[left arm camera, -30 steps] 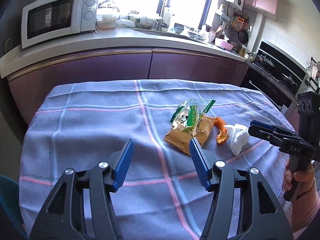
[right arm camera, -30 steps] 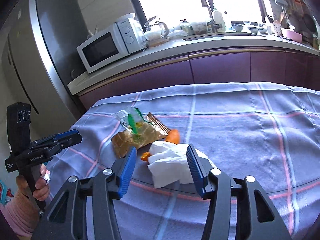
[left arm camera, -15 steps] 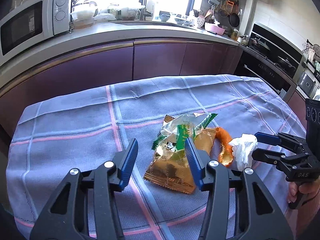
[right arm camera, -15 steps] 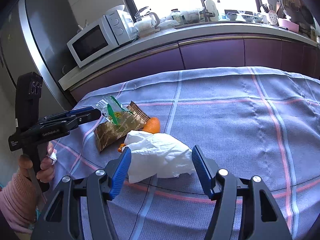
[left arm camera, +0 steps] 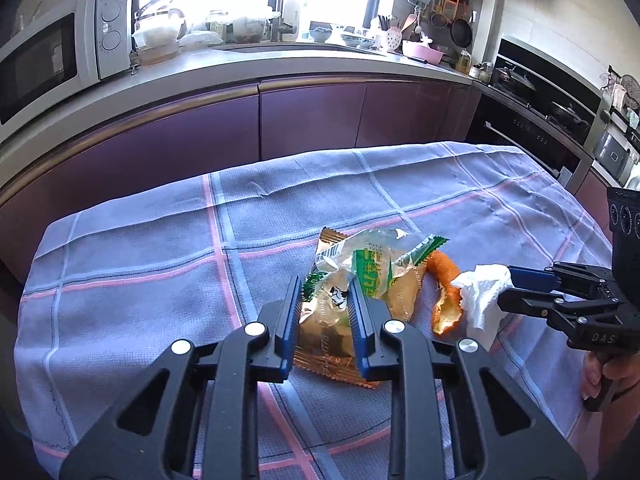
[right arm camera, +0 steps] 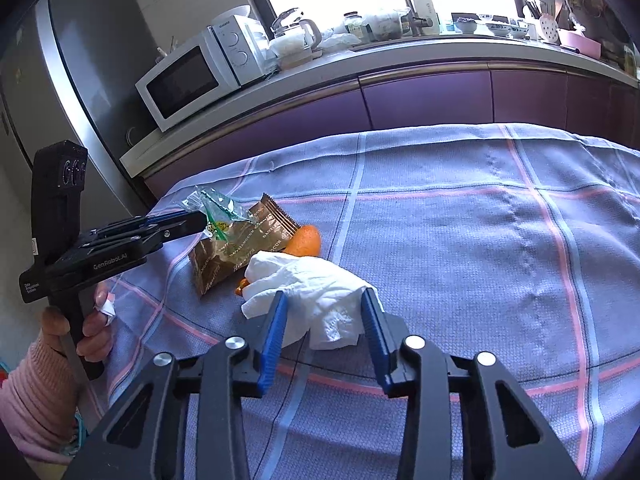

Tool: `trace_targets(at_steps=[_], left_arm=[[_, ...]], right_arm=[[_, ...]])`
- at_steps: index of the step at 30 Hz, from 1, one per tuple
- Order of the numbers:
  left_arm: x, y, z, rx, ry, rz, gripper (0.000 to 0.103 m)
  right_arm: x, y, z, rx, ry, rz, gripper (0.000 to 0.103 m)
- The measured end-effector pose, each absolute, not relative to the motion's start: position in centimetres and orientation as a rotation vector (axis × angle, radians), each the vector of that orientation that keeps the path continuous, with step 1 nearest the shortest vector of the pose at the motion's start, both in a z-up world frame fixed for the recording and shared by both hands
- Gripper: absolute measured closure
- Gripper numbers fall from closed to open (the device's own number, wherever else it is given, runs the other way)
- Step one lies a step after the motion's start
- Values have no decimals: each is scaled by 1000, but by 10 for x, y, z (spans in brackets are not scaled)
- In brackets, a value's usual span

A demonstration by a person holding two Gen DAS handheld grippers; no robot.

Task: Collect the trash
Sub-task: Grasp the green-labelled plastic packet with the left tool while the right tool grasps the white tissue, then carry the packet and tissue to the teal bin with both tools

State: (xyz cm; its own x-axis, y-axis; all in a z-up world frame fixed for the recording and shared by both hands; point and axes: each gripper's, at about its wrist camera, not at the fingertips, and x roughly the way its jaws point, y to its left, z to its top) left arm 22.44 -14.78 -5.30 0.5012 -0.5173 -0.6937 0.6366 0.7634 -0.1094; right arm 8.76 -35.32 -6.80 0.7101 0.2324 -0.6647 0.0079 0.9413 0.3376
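A pile of trash lies on the blue checked tablecloth: a gold snack wrapper, a clear and green wrapper on top of it, an orange peel and a crumpled white tissue. My left gripper has its jaws narrowed around the wrappers' near edge; it also shows in the right wrist view. My right gripper straddles the tissue with its jaws partly closed; it also shows in the left wrist view.
A purple kitchen counter with a microwave runs behind the table. An oven stands at the right and a fridge at the left. The tablecloth stretches out to the right of the pile.
My left gripper moved forward onto the wrappers and its jaws narrowed around them. My right gripper moved in over the tissue and its jaws narrowed.
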Motion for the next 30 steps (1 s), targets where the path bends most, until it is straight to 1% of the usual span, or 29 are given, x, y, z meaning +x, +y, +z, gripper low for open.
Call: trace_targets(at_steps=[3,4,8,21,30], left_arm=[[218,-139,-49,150,771,-698,80],[216,-135,-47,140,768,-695,80],[205,-120,-41,113,761,-684,80],[163,-61,-30,36,749,-621,80],[128,-18,-30,1,745,-552,80]], right_arm=[[86,-352,-68,327,775,135,81],[86,-352,-67,325,774,136,88],[83,-350,-65,323,762,147,92],[58,-339,-34,334,679,199,94],[57,-302,-20,319,654,301,94]])
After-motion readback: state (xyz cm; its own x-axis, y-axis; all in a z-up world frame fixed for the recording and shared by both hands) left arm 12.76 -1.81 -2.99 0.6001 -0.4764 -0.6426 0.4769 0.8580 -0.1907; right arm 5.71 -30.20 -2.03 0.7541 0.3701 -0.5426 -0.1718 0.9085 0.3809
